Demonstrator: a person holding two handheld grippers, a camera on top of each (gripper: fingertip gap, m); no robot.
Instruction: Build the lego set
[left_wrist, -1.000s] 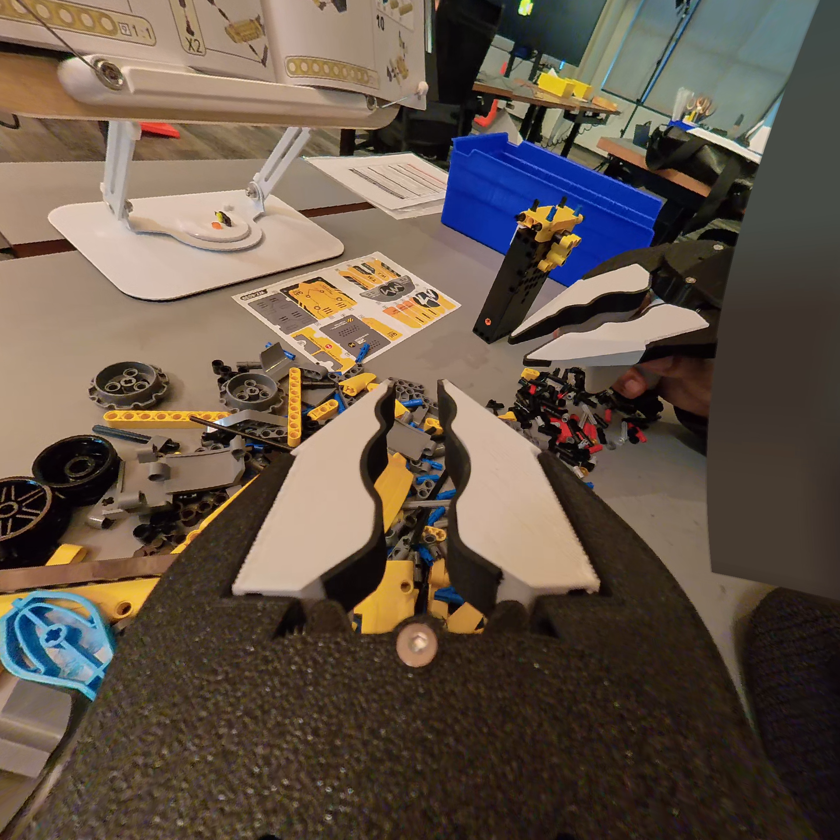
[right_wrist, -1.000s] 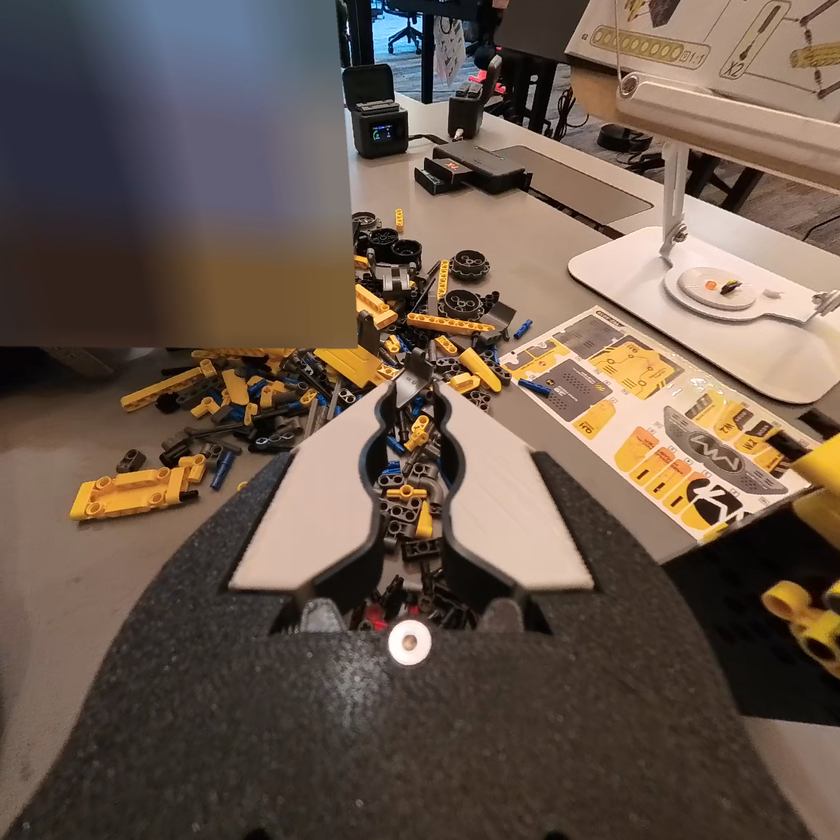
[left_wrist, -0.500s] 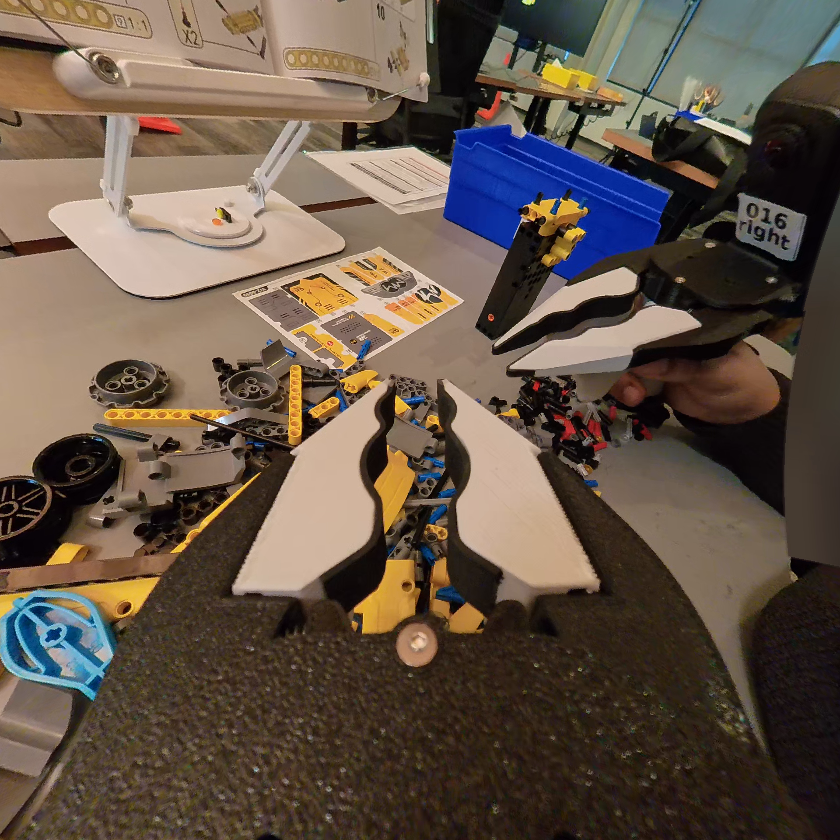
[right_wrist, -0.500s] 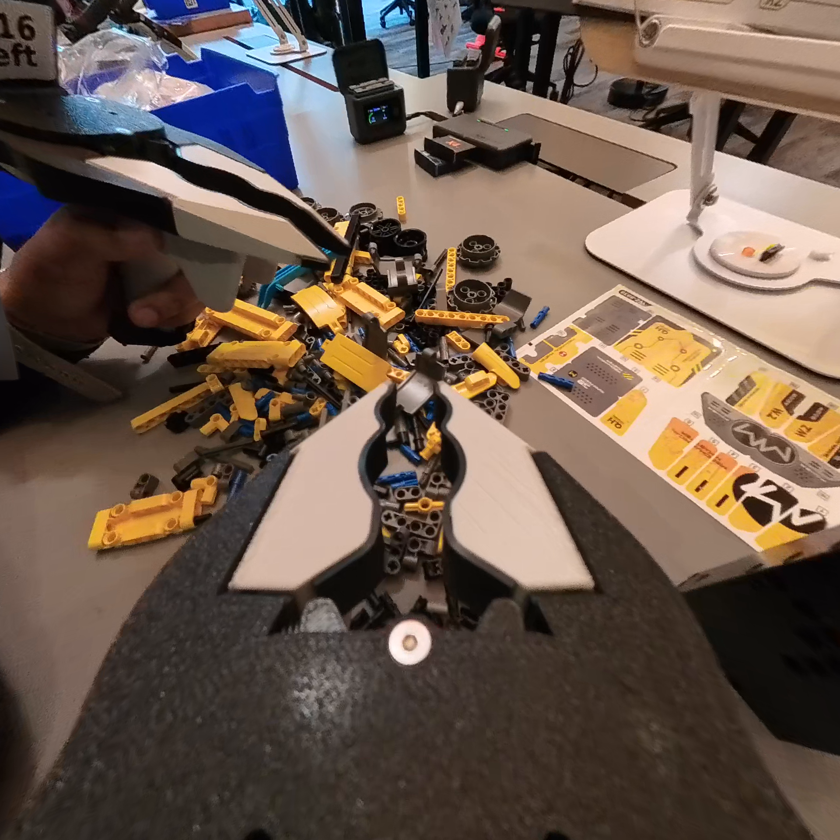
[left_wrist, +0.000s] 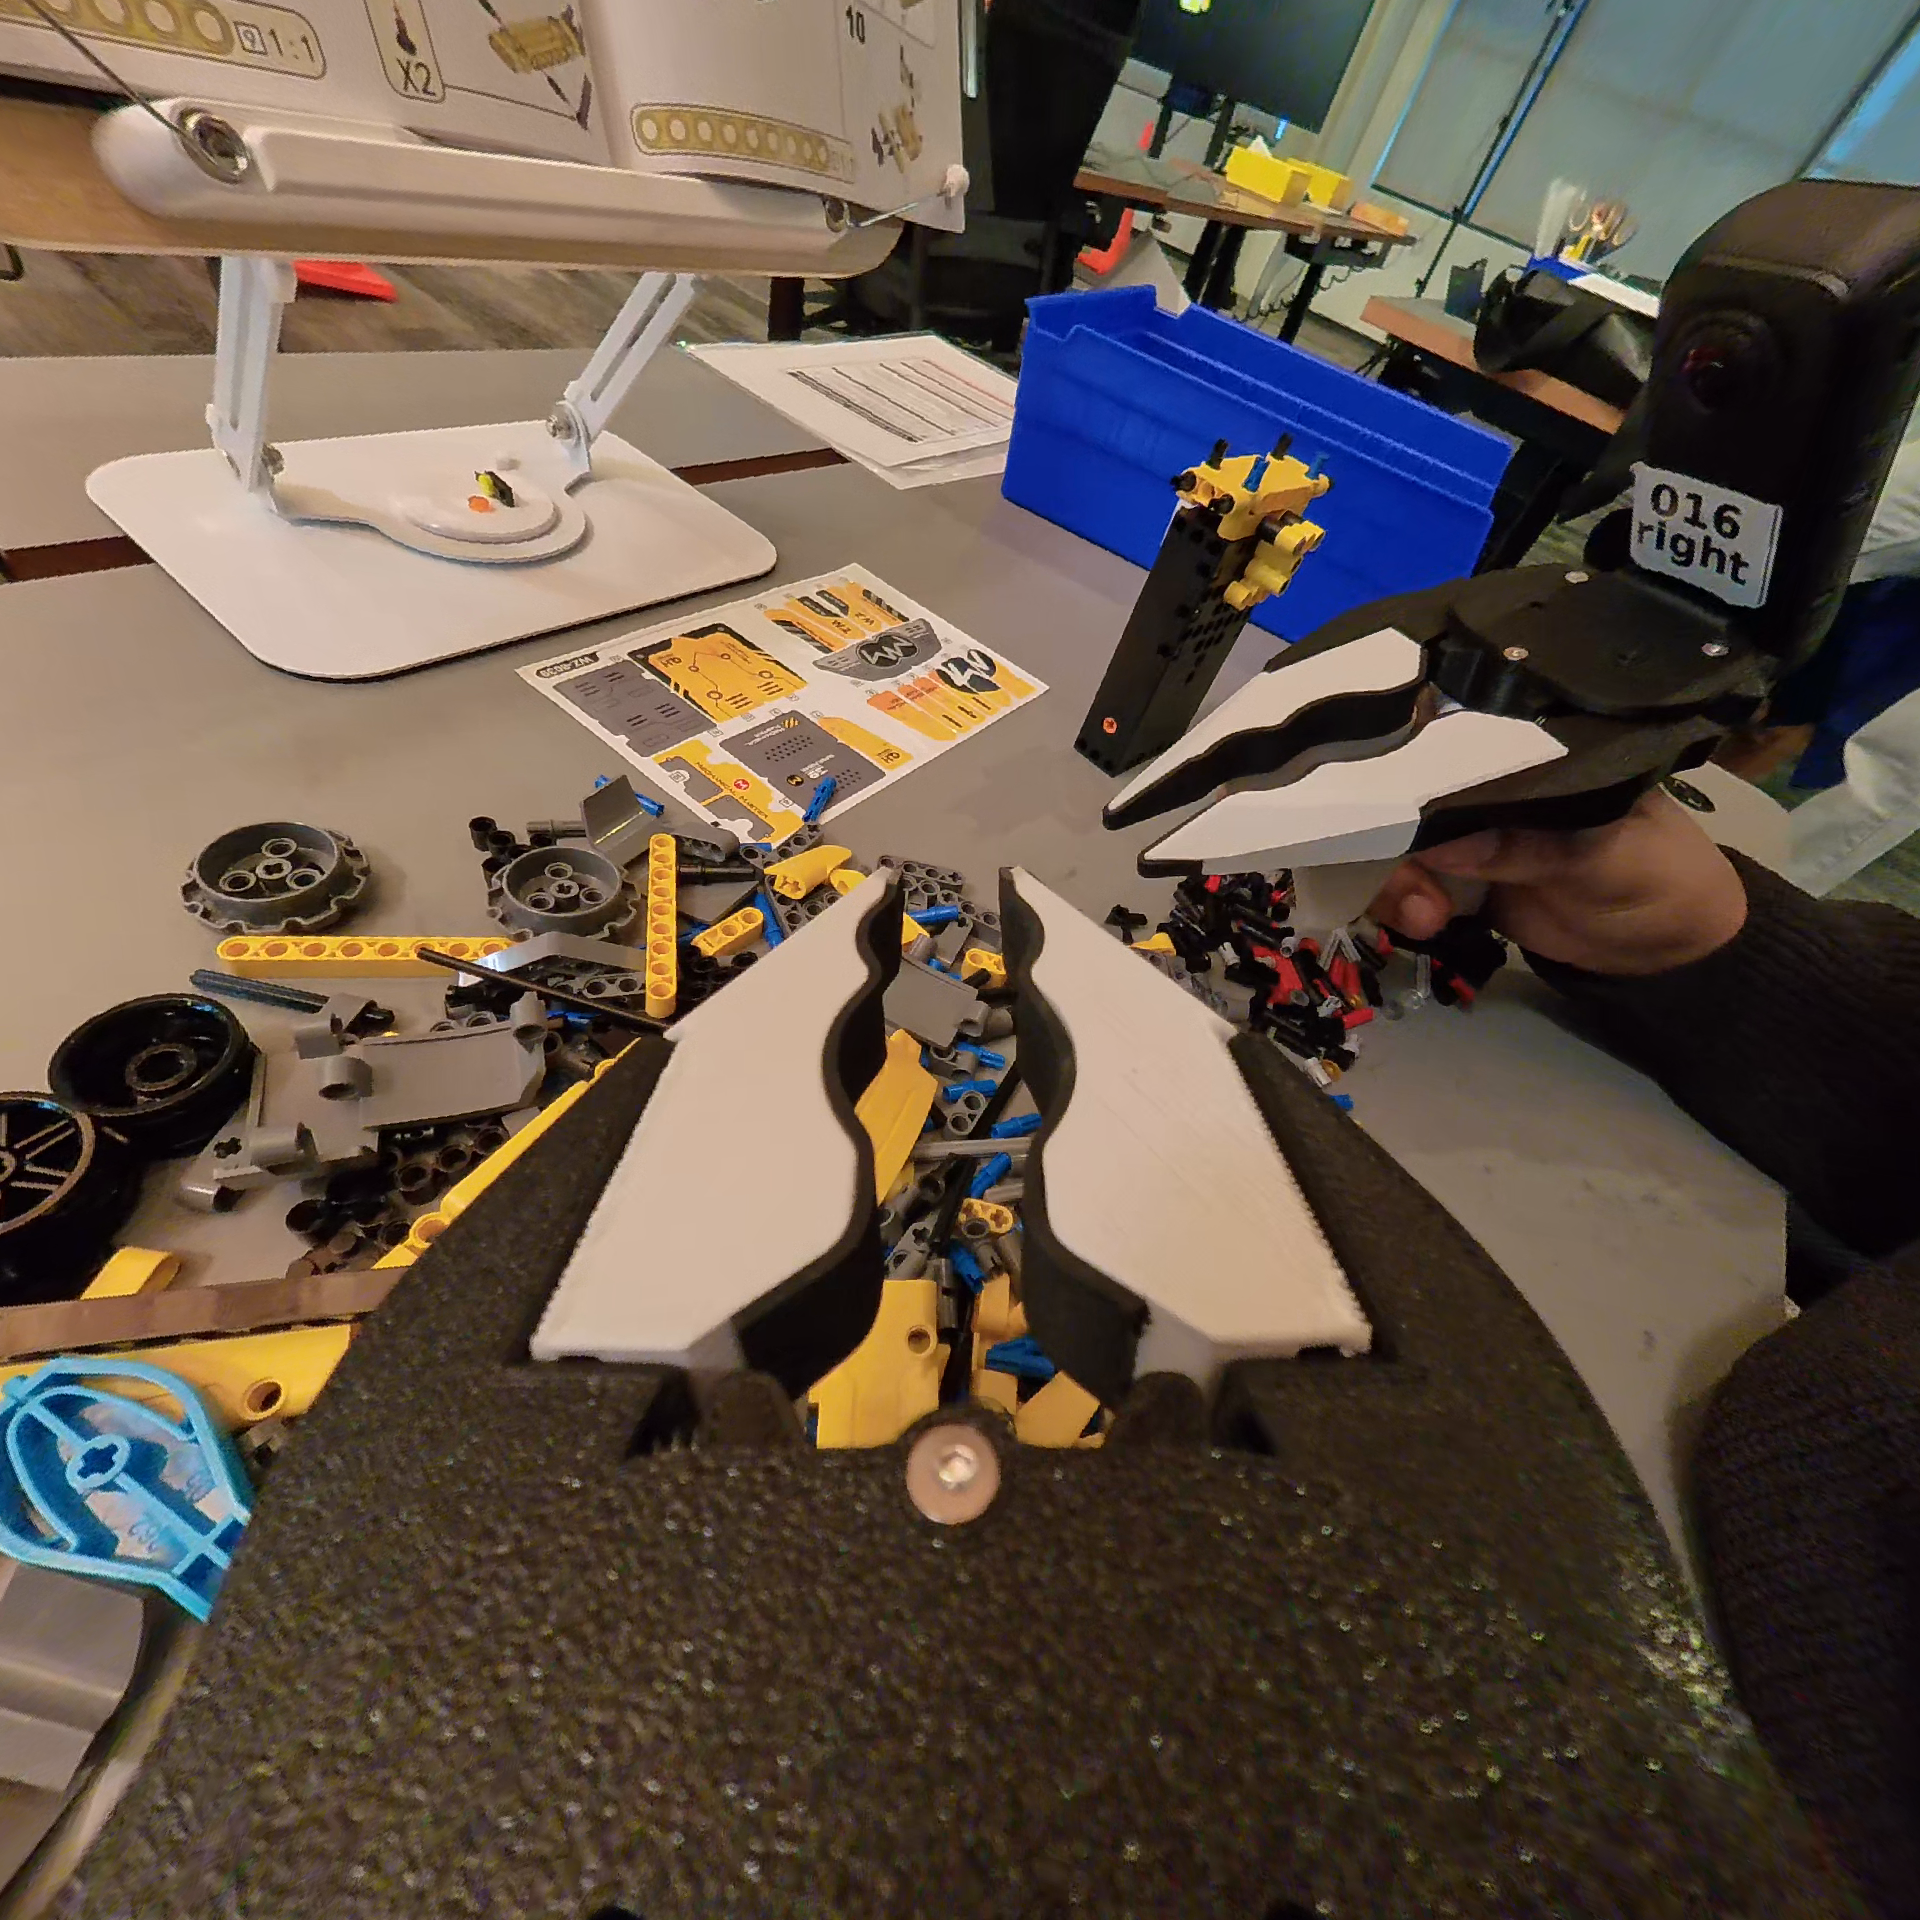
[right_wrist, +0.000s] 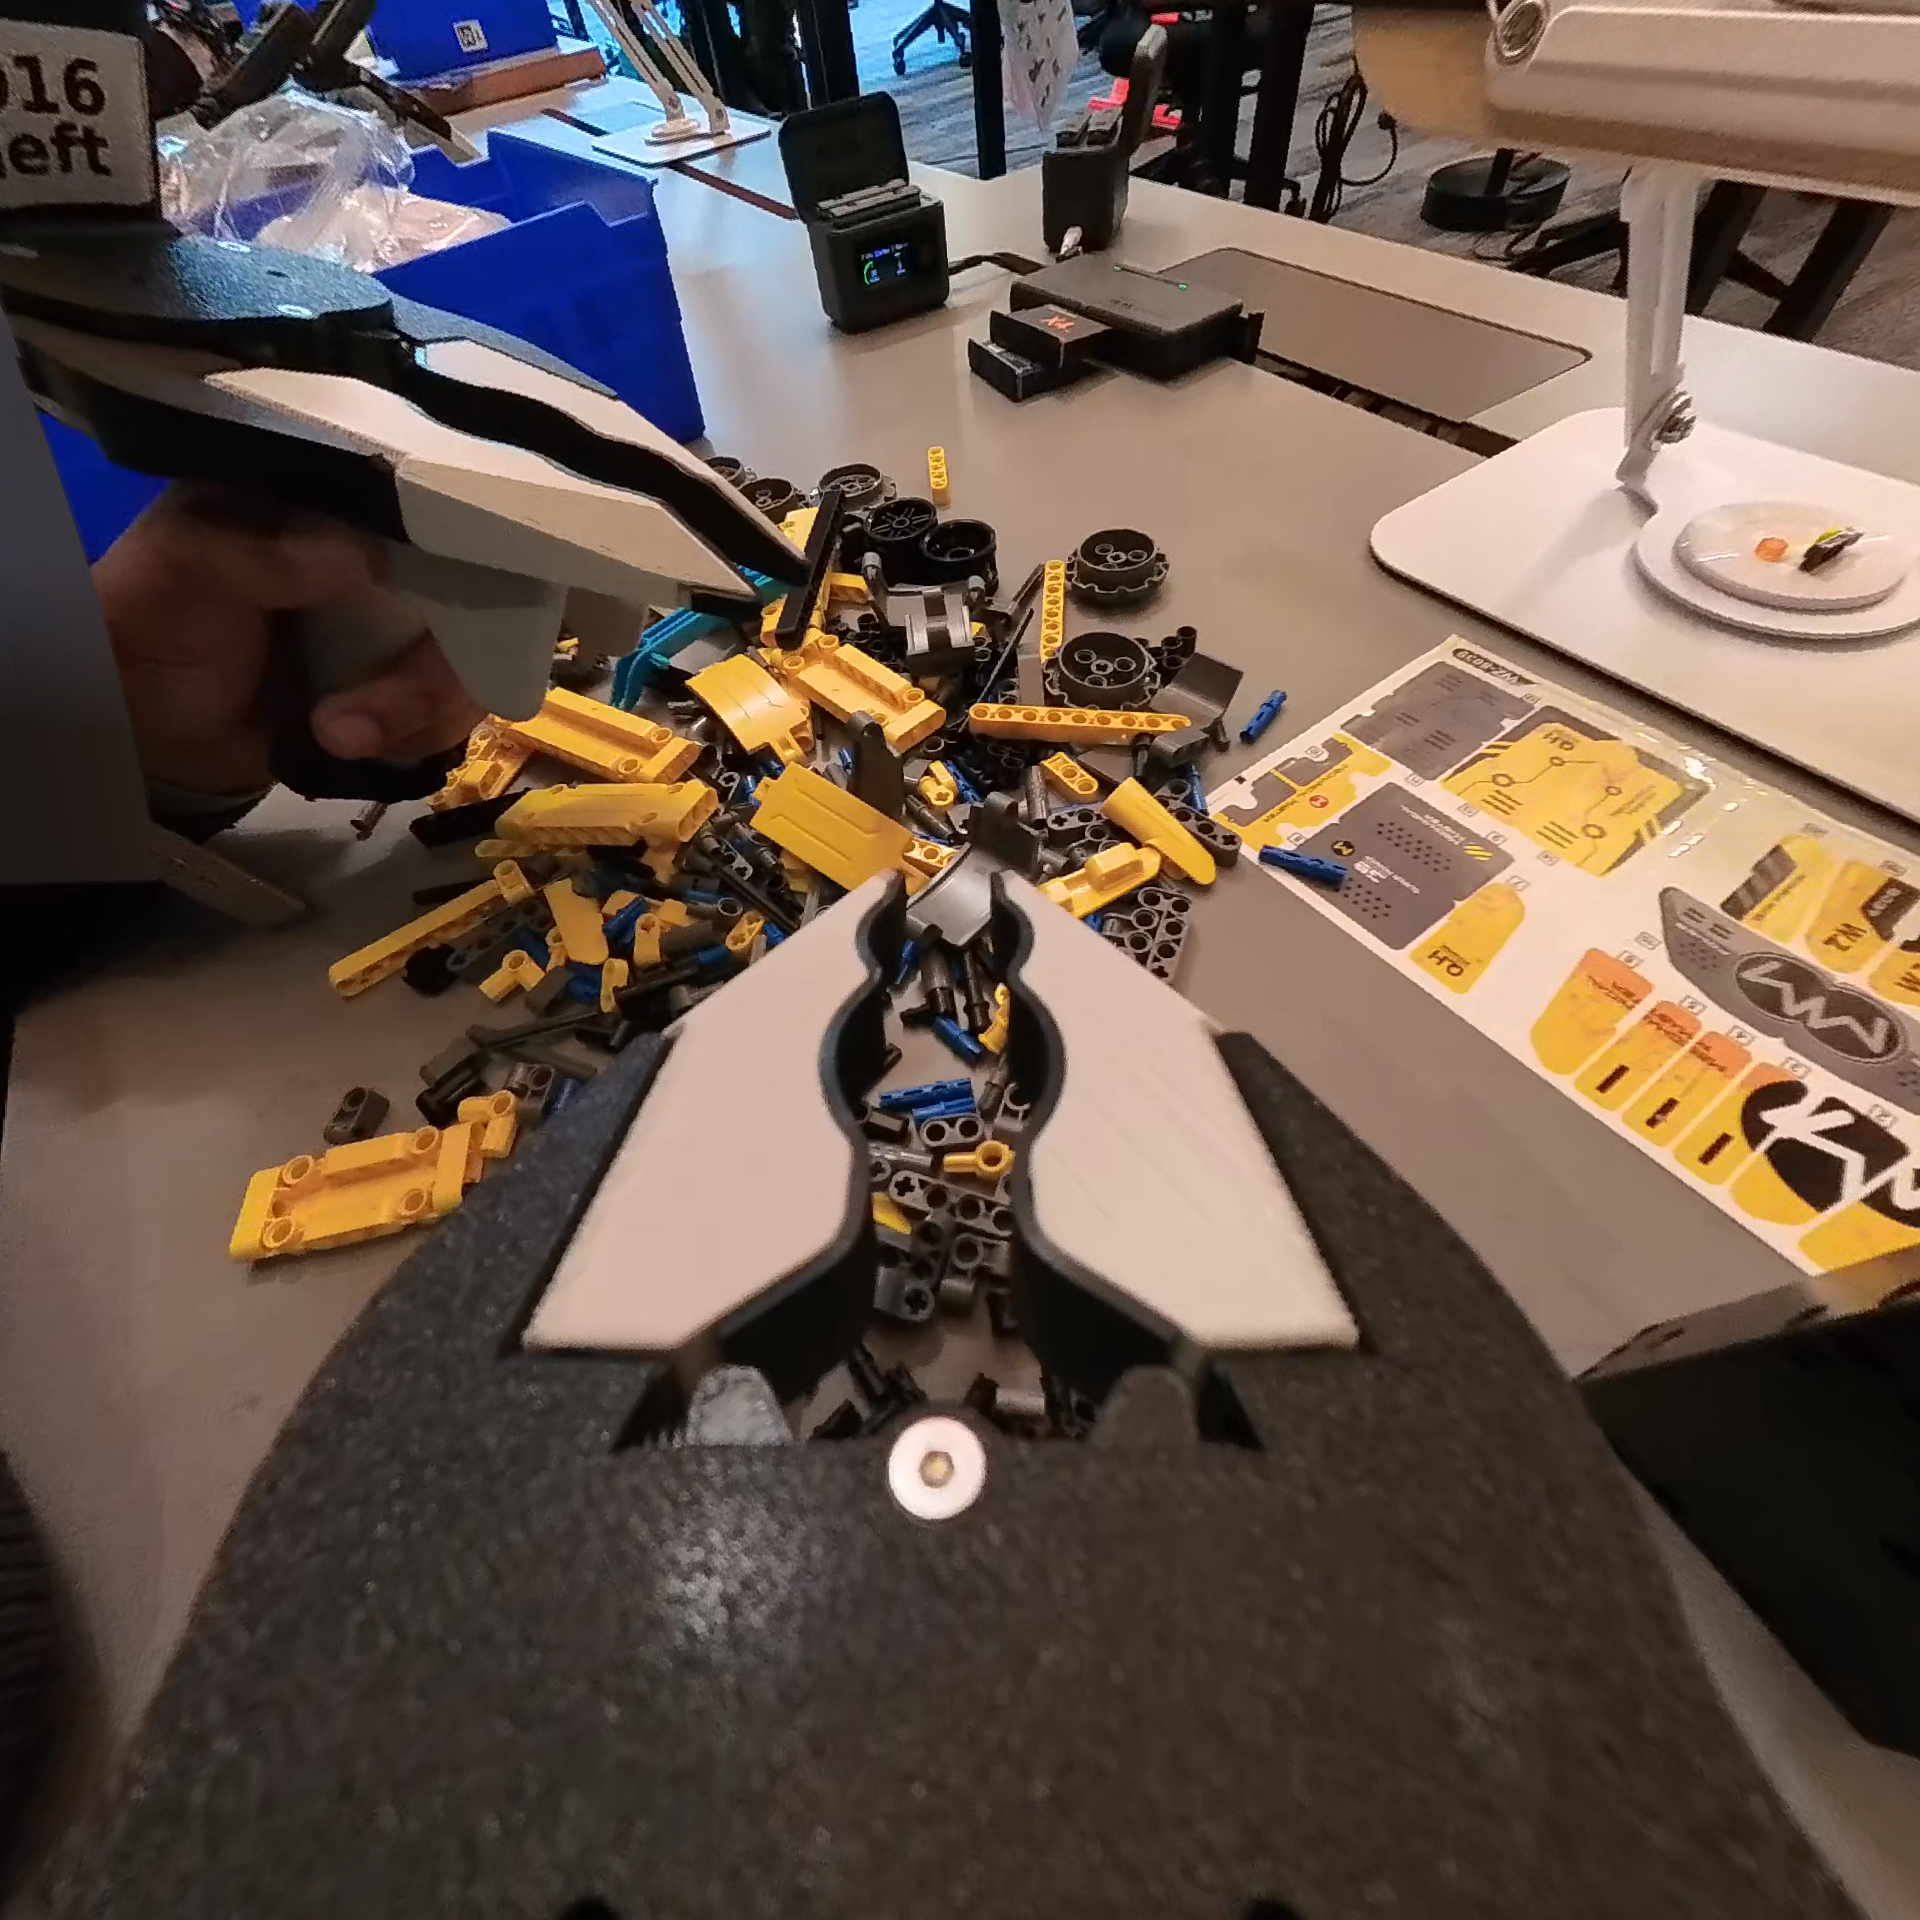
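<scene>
**Desk:** What have your fingers got?

**Operator:** Nothing. My left gripper (left_wrist: 948, 881) has its fingers a little apart with nothing between them. It hangs over the heap of building pieces (left_wrist: 665, 935) that lies against the near edge of the sticker sheet (left_wrist: 779, 696). My right gripper (right_wrist: 943, 883) is the same, fingers slightly parted and empty. It hangs above the end of the heap just off the sheet's corner, over a small scatter of red and black pins (left_wrist: 1299, 966).

**Desk:** What do the pieces look like?

**Operator:** Hard glossy plastic, mostly yellow, black and grey. I see long yellow beams (left_wrist: 353, 948) drilled with rows of round holes, smooth curved yellow panels (right_wrist: 748, 707), short blue pegs and flat grey plates. On the side of the heap away from the sheet lie round grey hubs (left_wrist: 275, 873) with notched rims and black wheels (left_wrist: 156, 1060). A pale blue openwork tool (left_wrist: 104, 1475) lies farther off from the sheet.

**Desk:** Anything built?

**Operator:** A black perforated column with a yellow cap (left_wrist: 1174, 644) stands tilted just past the sheet's far corner, in front of a blue bin (left_wrist: 1247, 416).

**Desk:** And the sheet itself?

**Operator:** Flat, shiny, printed in yellow, grey and orange shapes, lying on the matte grey counter (left_wrist: 208, 727). Beyond it sits the smooth white base of a stand (left_wrist: 364, 582). My fingers are white with wavy black inner pads, set in a grainy black body.
</scene>
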